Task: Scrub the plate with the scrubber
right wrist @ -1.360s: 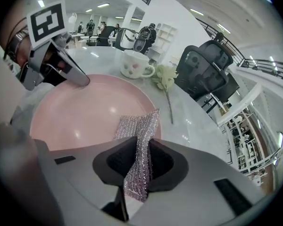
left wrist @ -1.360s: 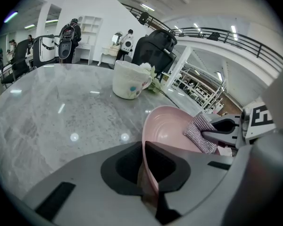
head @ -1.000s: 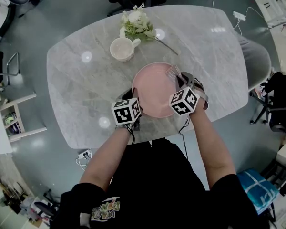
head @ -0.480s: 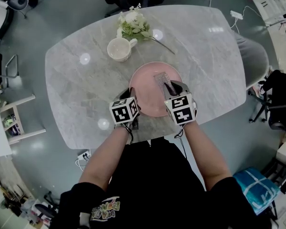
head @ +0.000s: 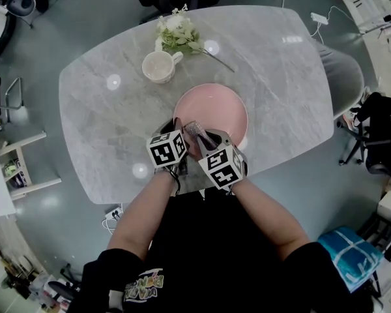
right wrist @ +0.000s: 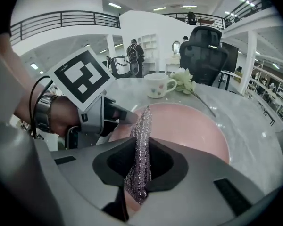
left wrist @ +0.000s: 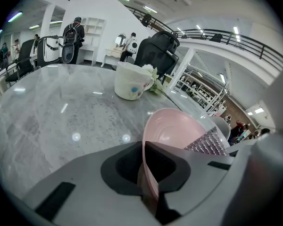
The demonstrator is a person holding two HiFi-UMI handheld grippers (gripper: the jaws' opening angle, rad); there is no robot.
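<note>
The pink plate point(head: 215, 113) lies on the marble table point(head: 98, 109) just in front of me. My left gripper point(head: 177, 142) is shut on the plate's near-left rim, seen edge-on as the pink plate point(left wrist: 172, 135) between the jaws. My right gripper point(head: 205, 142) is shut on the silvery mesh scrubber point(head: 194, 131), which stands up over the plate's near edge right beside the left gripper. In the right gripper view the scrubber point(right wrist: 141, 149) rises from between the jaws, with the plate point(right wrist: 188, 131) beyond it and the left gripper point(right wrist: 115, 117) close at the left.
A white cup point(head: 158, 66) stands behind the plate to the left, with a bunch of white flowers point(head: 176, 31) beyond it. A grey chair point(head: 345, 77) stands at the table's right end. The table's front edge runs just below the grippers.
My right gripper has carried the scrubber from the plate's right side leftward and nearer, to the near-left rim beside the left gripper. The left gripper has kept its hold on the plate.
</note>
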